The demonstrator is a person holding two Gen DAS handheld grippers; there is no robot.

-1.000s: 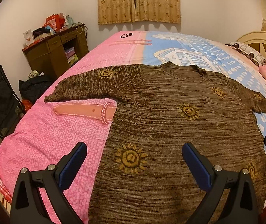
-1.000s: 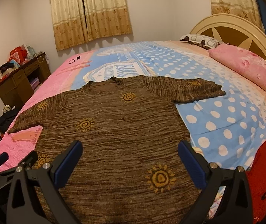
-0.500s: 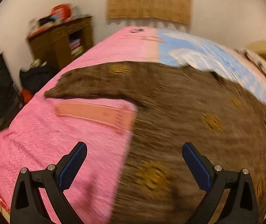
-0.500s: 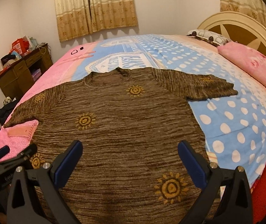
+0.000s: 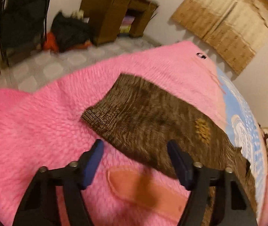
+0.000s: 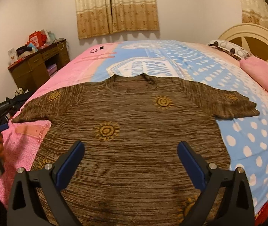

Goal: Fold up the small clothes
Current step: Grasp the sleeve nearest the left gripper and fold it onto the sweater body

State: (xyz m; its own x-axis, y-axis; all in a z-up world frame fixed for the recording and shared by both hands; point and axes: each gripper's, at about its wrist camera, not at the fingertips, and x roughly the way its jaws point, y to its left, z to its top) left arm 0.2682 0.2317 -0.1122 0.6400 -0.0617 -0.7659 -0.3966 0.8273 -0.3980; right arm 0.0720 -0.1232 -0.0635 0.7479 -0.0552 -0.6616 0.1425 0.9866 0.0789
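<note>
The room is a bedroom with pale walls, beige curtains (image 6: 117,7) on the far wall and a wooden desk (image 6: 39,66) in the far left corner. A large bed fills most of the view; its cover (image 6: 246,131) is pink on the left side and blue with white dots on the right, and a pink pillow (image 6: 263,73) lies at the right, near the cream headboard (image 6: 250,37).

The task's thing, a brown knitted sweater (image 6: 134,131) with yellow sun patterns, lies flat on the near part of the bed. It is fully spread: the neck points to the far side, the left sleeve (image 5: 130,113) lies out over the pink side and the right sleeve (image 6: 233,103) over the blue side. No part of it is folded over another part, so I judge the folding is only at its start and almost all of the work is left.

The left gripper (image 5: 135,162) is over the pink cover, just beside the near edge of the left sleeve. Its jaws are closing, but the pads do not press on the knit; the right pad is over the edge of the sleeve and the left pad is over the pink cover. This picture is somewhat blurred, so I cannot tell if a fingertip touches the fabric.

The right gripper (image 6: 132,160) hangs over the lower body of the sweater with its jaws wide apart and nothing between them.

To my judgement, the step in hand is taking the left sleeve to bring it inward over the body. After that, the right sleeve and the body folds are to be done.
</note>
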